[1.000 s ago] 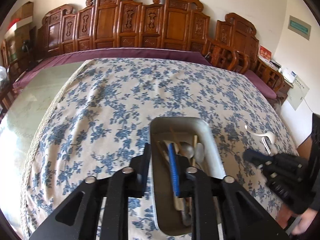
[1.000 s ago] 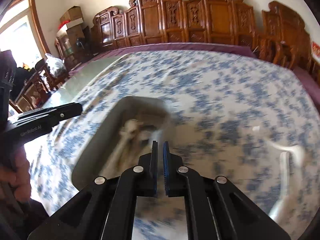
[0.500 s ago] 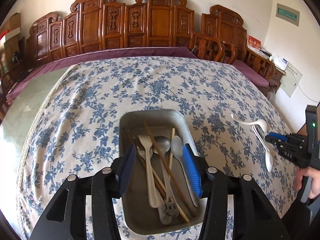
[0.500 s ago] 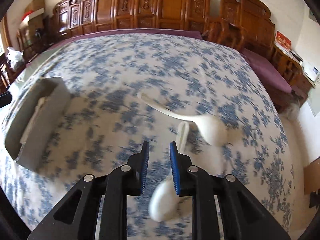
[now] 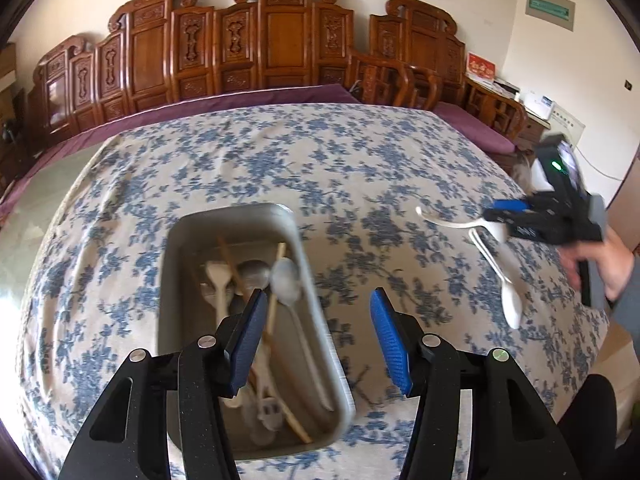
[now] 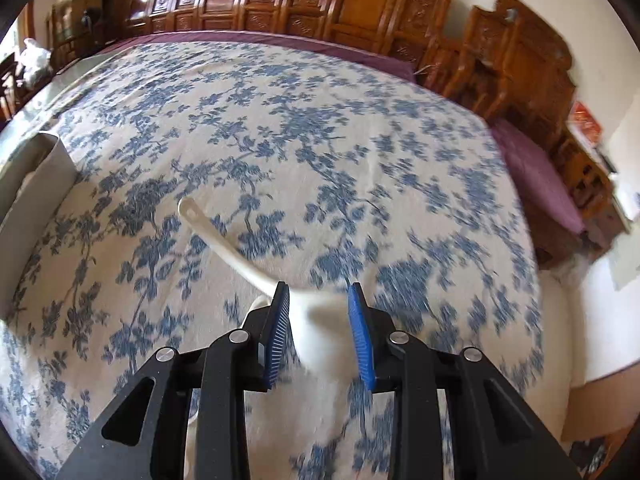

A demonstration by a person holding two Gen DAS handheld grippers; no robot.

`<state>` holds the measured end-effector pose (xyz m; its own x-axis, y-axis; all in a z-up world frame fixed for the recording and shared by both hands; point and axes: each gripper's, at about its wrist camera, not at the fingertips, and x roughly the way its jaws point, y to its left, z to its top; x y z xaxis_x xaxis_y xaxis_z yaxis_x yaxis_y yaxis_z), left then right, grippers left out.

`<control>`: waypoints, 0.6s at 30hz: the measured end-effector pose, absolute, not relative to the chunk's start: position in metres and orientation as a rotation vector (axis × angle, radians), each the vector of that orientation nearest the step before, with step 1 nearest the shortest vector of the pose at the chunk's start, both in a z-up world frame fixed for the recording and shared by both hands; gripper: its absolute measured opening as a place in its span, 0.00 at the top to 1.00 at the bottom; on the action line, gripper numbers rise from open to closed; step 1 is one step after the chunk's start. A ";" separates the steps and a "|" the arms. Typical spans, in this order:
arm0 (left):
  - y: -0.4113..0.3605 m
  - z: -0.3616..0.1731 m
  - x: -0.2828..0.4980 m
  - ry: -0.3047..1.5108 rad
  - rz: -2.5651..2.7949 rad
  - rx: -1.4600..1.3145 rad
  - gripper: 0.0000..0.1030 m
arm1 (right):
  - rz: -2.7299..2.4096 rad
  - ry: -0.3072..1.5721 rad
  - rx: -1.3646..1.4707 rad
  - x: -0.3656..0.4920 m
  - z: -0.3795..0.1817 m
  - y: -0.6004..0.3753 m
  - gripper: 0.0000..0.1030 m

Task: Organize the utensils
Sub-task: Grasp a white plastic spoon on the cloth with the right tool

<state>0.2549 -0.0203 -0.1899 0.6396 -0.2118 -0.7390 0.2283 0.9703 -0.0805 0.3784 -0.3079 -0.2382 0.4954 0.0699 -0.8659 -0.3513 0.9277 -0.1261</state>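
Utensils loose: two white spoons, a ladle-shaped spoon [image 6: 224,240] and a slimmer spoon [image 5: 504,284], lie crossed on the floral surface [image 6: 280,120], directly ahead of and beneath the right tool [image 6: 318,324].
Utensils stowed: spoons, a fork and chopsticks rest in the grey tray [image 5: 304,264], under and just left of the left tool [image 5: 318,340].
Handling: we judge the white spoons light, rigid and smooth, likely to slip or pivot. We advise gripping the ladle-shaped spoon's neck just behind the bowl, pads across the flat width.
Right tool: released, jaws opening, straddling the ladle-shaped spoon's neck with no pad contact that we can see.
Left tool: released, jaws opening, holding nothing.
Pose: both tools pitch steeply downward; the person's hand [image 5: 608,264] carries the right tool low over the spoons.
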 end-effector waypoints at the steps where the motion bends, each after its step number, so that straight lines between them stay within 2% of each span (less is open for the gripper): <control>1: -0.025 -0.190 0.254 0.838 -0.258 0.019 0.50 | 0.284 1.044 -0.306 0.385 -0.241 -0.307 0.68; 9: -0.049 -0.197 0.252 0.851 -0.287 0.055 0.50 | 0.379 1.166 -0.413 0.403 -0.257 -0.293 0.68; 15: -0.062 -0.204 0.247 0.865 -0.297 0.084 0.50 | 0.413 1.131 -0.343 0.391 -0.239 -0.308 0.68; 18: -0.068 -0.204 0.243 0.863 -0.305 0.093 0.50 | 0.427 1.150 -0.400 0.385 -0.243 -0.303 0.68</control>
<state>0.2434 -0.0678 -0.2044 0.6102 -0.2261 -0.7593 0.3010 0.9527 -0.0417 0.3846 -0.3027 -0.2429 0.3464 0.1183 -0.9306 -0.5177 0.8514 -0.0845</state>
